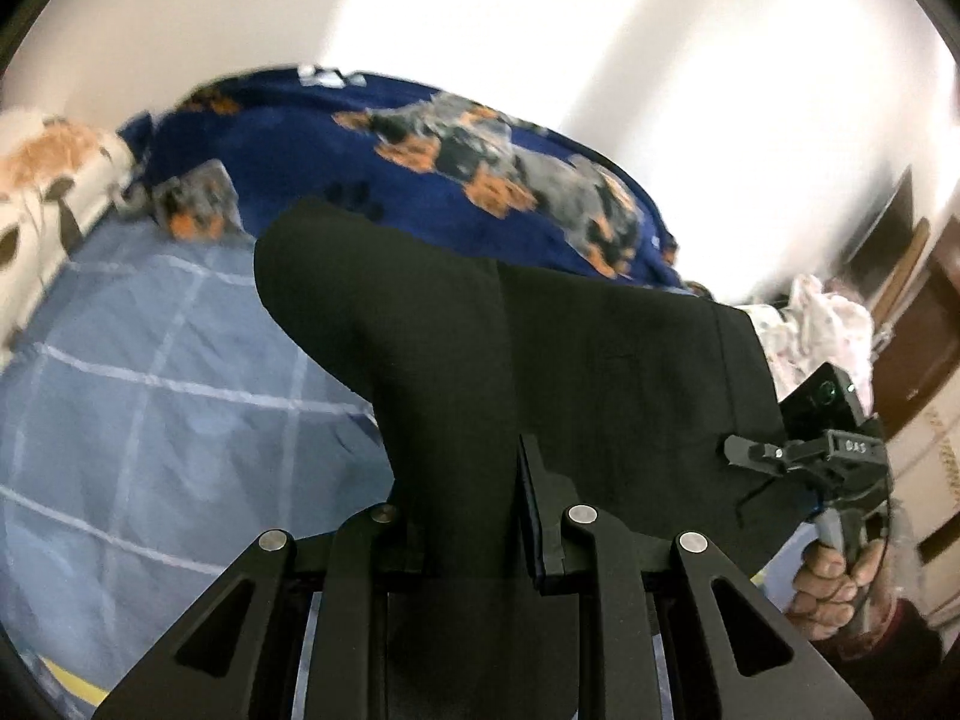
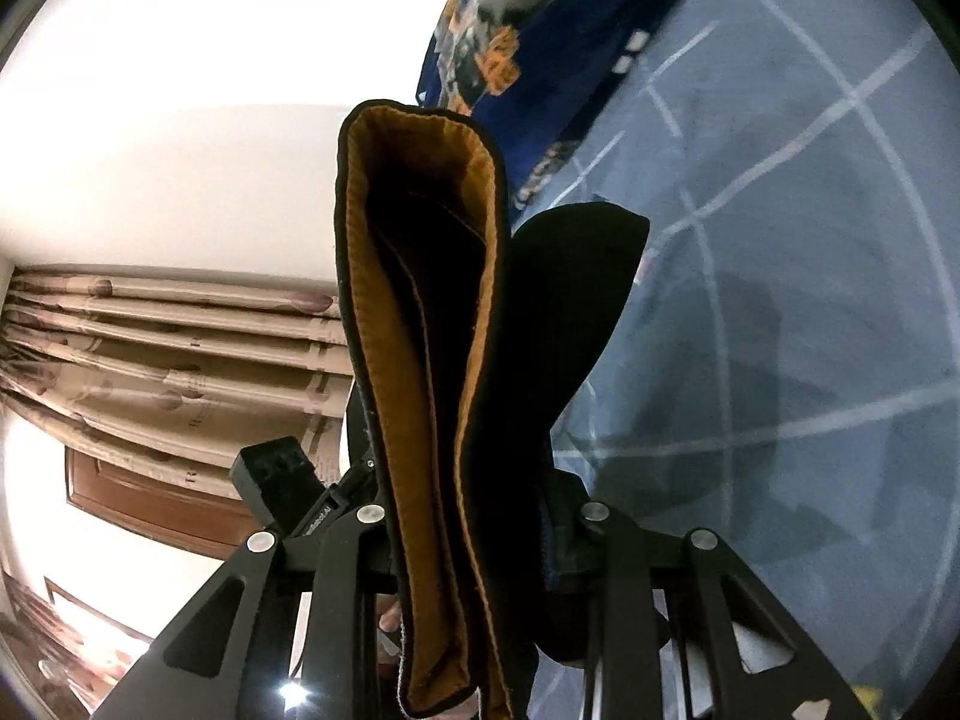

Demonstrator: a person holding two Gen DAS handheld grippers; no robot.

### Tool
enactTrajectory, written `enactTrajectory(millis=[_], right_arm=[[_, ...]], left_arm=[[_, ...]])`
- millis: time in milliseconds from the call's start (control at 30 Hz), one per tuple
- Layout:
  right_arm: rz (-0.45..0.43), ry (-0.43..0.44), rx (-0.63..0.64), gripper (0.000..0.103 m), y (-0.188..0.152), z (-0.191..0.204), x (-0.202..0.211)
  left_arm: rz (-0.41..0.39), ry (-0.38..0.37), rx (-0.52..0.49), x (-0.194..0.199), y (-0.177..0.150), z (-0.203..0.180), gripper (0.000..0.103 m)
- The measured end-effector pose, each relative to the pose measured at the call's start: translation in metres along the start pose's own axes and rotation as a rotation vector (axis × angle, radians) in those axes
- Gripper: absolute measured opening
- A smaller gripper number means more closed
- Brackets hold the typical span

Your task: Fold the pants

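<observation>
Black pants [image 1: 540,348] hang in the air above the bed, stretched between both grippers. My left gripper [image 1: 474,510] is shut on a fold of the black cloth, which runs up and to the left from its fingers. In the left wrist view my right gripper [image 1: 735,450] pinches the pants' right edge, with a person's hand [image 1: 834,576] on its handle. In the right wrist view my right gripper [image 2: 474,528] is shut on the waistband, whose tan lining [image 2: 408,360] faces the camera. The left gripper [image 2: 276,474] shows partly behind the pants.
A light blue checked bed sheet [image 1: 150,390] [image 2: 810,240] lies under the pants. A dark blue dog-print blanket [image 1: 360,168] [image 2: 510,30] is heaped at the far side. A floral pillow [image 1: 36,180], a white cloth pile [image 1: 822,324] and beige curtains [image 2: 150,360] border the bed.
</observation>
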State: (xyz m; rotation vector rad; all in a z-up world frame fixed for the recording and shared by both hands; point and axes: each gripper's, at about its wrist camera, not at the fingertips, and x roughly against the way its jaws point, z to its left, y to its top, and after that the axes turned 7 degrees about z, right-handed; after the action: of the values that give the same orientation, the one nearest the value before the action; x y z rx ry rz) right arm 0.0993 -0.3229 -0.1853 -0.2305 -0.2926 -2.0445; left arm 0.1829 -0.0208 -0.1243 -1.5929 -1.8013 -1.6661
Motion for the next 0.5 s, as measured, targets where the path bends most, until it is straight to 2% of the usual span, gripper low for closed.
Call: enactTrajectory(millis=[167, 333, 500], right_arm=[[0.001, 0.011, 0.016, 0.027, 0.036, 0.007, -0.027], [0.001, 0.016, 0.025, 0.027, 0.077, 0.01, -0.059], [0.01, 0.003, 0.032, 0.027, 0.099, 0.006, -0.082]], left_arm=[[-0.046, 0.09, -0.055, -0.002, 0.03, 0.019, 0.022], [-0.07, 0.14, -0.068, -0.011, 0.053, 0.04, 0.022], [-0.067, 0.185, -0.079, -0.03, 0.07, 0.06, 0.022]])
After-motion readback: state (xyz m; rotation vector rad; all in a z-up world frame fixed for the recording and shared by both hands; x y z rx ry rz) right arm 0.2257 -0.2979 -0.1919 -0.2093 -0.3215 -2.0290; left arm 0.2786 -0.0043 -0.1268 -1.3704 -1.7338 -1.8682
